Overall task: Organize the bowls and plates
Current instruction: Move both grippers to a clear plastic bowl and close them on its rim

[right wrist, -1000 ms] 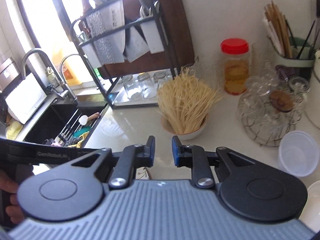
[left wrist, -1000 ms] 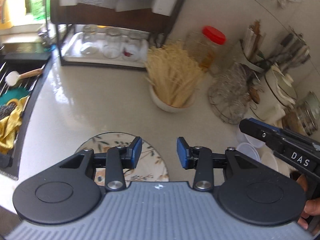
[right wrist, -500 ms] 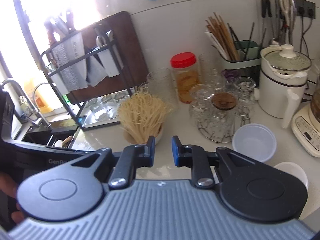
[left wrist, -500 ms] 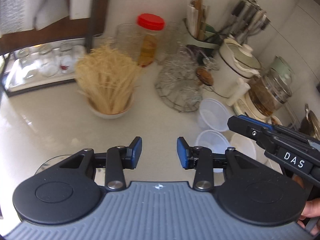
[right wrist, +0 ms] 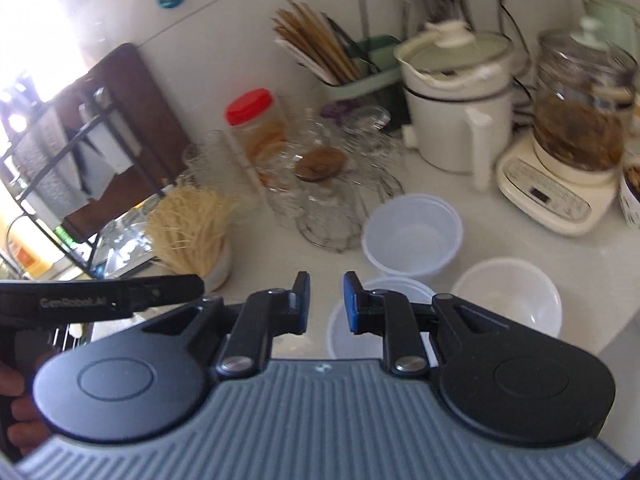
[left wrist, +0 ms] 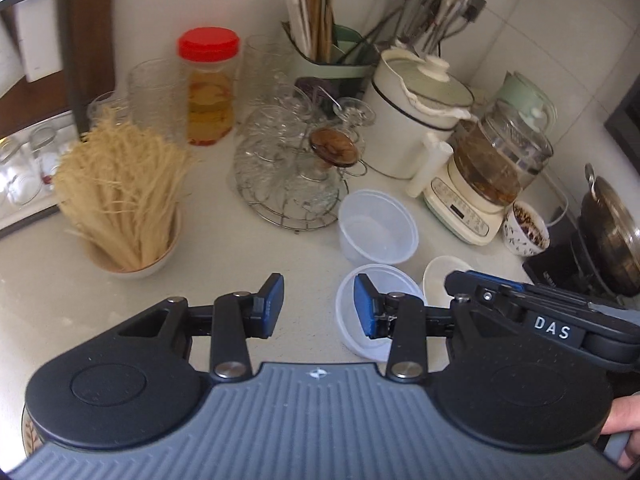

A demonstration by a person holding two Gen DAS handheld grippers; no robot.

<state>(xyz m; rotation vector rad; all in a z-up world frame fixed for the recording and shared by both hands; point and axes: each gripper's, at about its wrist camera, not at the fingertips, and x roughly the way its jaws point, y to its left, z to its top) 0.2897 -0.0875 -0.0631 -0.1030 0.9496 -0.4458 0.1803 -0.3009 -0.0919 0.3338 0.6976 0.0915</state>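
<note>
Patterned plate (left wrist: pixel 30 430) mostly hidden under left tool (left wrist: pixel 319 306)

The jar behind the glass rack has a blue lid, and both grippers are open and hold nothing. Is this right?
Not quite: the jar's lid is red, as the left wrist view shows. The rest stands: the left gripper and right gripper are open and empty.

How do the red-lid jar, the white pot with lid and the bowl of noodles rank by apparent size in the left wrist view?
1. bowl of noodles
2. white pot
3. red-lid jar
The first two look close, and the noodles stand nearer, so their order is unsure.
</note>
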